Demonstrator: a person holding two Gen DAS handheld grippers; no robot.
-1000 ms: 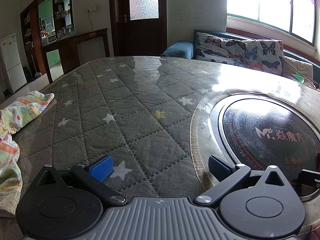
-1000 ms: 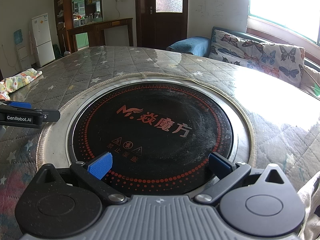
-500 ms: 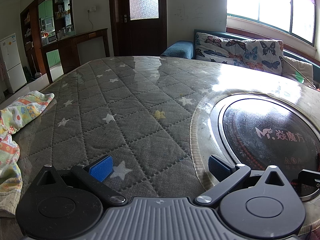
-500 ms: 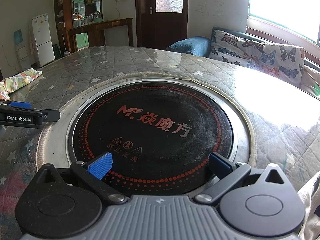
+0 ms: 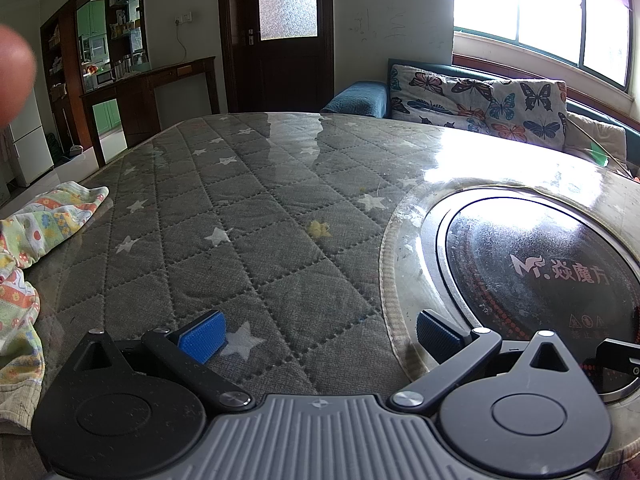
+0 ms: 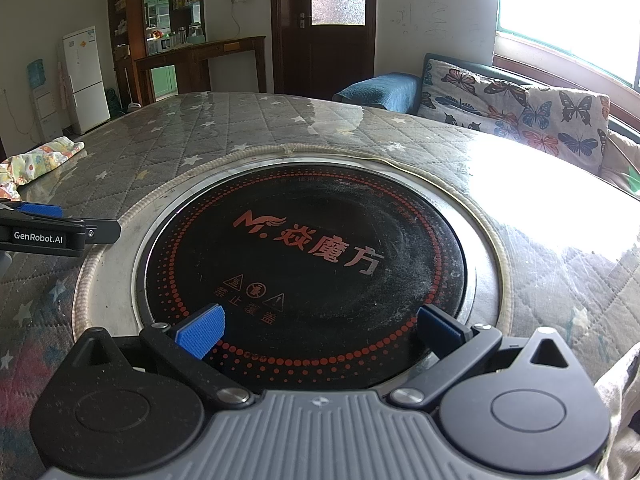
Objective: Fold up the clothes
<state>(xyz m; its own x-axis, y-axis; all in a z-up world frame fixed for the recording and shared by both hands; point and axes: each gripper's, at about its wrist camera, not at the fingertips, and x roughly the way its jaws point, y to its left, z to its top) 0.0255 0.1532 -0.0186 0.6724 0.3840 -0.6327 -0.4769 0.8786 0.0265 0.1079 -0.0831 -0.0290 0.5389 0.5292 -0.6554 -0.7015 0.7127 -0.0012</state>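
A crumpled garment with a colourful cartoon print [image 5: 28, 248] lies at the left edge of the round table, left of my left gripper; it also shows far left in the right wrist view [image 6: 40, 158]. My left gripper [image 5: 320, 338] is open and empty, low over the grey star-quilted table cover [image 5: 248, 216]. My right gripper [image 6: 320, 330] is open and empty over the black round cooktop [image 6: 304, 260] set in the table's middle. The left gripper's side shows in the right wrist view [image 6: 52, 230].
A blurred fingertip [image 5: 12, 76] covers the upper left of the left wrist view. A butterfly-print sofa [image 5: 480, 104] stands behind the table under the window. A dark door [image 5: 280, 36], wooden shelving [image 6: 168, 40] and a white fridge [image 6: 86, 80] stand beyond.
A blurred fingertip has come into the upper left of the left wrist view. Both grippers and the garment have stayed where they were.
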